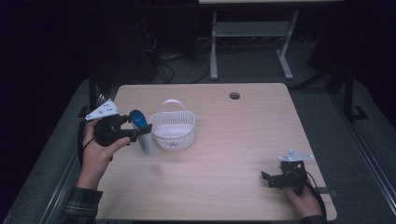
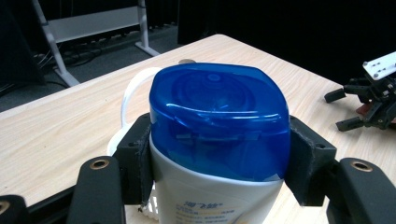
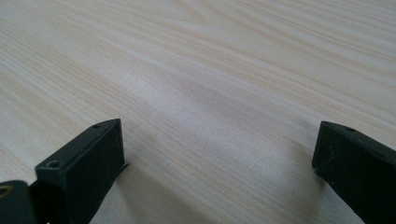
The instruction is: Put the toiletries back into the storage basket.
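A white bottle with a blue cap (image 1: 141, 130) (image 2: 217, 135) is held off the table at the left, just beside the white basket (image 1: 173, 129). My left gripper (image 1: 140, 132) (image 2: 219, 161) is shut on it, its pads pressing both sides just below the cap. The basket's looped handle (image 2: 133, 91) rises behind the bottle in the left gripper view. My right gripper (image 1: 270, 178) (image 3: 217, 163) rests low over the bare wood at the table's front right, its jaws wide open with nothing between them.
The light wooden table (image 1: 233, 140) has a round cable hole (image 1: 234, 95) near its far edge. Beyond it stands a white metal frame (image 1: 252, 32) on a dark floor with cables. The right gripper (image 2: 369, 100) appears far off in the left gripper view.
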